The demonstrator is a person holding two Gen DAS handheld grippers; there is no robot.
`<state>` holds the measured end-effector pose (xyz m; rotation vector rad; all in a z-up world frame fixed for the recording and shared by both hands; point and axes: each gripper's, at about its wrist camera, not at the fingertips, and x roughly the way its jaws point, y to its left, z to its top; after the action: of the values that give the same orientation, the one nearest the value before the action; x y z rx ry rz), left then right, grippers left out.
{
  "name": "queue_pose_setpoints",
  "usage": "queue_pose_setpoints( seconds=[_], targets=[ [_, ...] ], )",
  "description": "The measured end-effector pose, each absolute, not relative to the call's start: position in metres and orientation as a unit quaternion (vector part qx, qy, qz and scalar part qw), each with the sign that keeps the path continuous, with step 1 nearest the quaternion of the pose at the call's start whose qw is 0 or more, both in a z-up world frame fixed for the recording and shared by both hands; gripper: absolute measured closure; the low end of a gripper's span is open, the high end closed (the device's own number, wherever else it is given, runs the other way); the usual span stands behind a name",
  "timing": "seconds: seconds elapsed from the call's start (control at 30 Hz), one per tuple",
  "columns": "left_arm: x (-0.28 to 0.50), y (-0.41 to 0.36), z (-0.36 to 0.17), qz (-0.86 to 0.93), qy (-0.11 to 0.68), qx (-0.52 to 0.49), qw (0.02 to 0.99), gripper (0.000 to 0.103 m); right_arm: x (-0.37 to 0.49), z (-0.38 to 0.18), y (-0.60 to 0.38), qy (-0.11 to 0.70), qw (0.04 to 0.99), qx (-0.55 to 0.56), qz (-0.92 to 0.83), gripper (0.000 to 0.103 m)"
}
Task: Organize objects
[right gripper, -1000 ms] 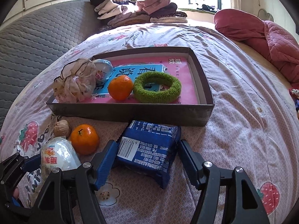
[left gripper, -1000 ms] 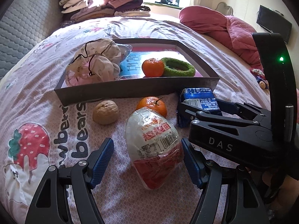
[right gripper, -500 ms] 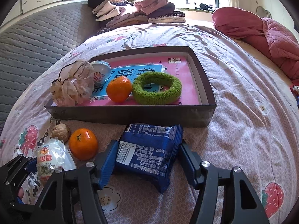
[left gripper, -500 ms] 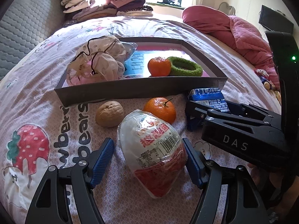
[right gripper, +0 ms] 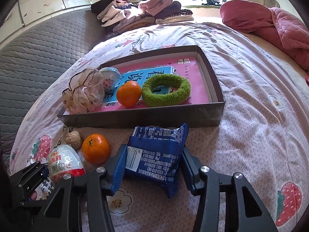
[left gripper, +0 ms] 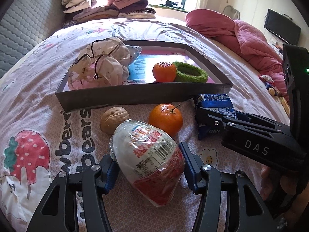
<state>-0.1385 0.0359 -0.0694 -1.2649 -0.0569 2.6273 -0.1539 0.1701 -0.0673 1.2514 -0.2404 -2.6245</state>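
An egg-shaped snack in clear wrap lies on the bedsheet between the blue pads of my left gripper, whose jaws are closing and now press its sides. A blue snack packet buckles upward between the closing pads of my right gripper. A walnut and a loose orange lie just beyond the egg. Behind them stands the grey box holding a cream scrunchie, another orange, a green fuzzy ring and a clear capsule.
Folded clothes are stacked at the far end of the bed. A pink quilt is bunched at the right. A grey quilted mattress runs along the left. Small toys lie near the right edge.
Both grippers have narrowed: the left pads came in onto the egg-shaped snack, the right pads onto the blue packet, which now bulges upward. Neither hand has shifted much.
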Motion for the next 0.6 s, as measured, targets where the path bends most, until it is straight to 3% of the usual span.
queue_pose_setpoints(
  seconds=[0.6],
  targets=[
    [-0.130, 0.037, -0.054, 0.904, -0.014, -0.410, 0.121, 0.045, -0.144, -0.057, 0.173, -0.071, 0.111, 0.409, -0.903, 0.053]
  ],
)
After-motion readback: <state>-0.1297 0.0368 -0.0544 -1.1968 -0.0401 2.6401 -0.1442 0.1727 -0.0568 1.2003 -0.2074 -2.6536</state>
